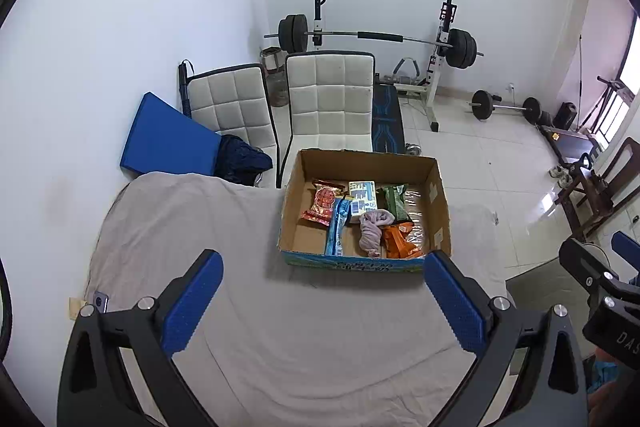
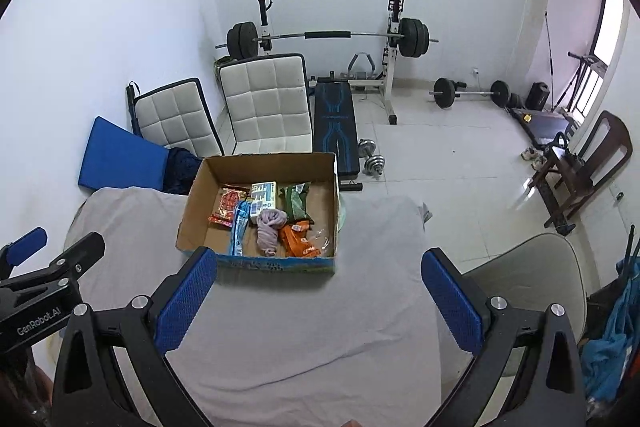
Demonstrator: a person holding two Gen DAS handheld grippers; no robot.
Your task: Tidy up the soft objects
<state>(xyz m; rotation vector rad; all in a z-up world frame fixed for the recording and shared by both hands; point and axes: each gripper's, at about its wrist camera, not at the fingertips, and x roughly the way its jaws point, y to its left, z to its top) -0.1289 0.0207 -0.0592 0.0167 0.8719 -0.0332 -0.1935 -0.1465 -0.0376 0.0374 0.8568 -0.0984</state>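
A cardboard box holding snack packets sits on the cloth-covered table, chairs behind it.

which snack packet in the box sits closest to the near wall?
The orange packet, at the near right of the cardboard box, beside the pink cloth. The red packet and green packet lie further back.

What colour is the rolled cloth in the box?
Pale lilac-pink cloth, clearest in the left wrist view.

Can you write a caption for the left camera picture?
Open left gripper above cloth-covered table, facing cardboard box of snacks.
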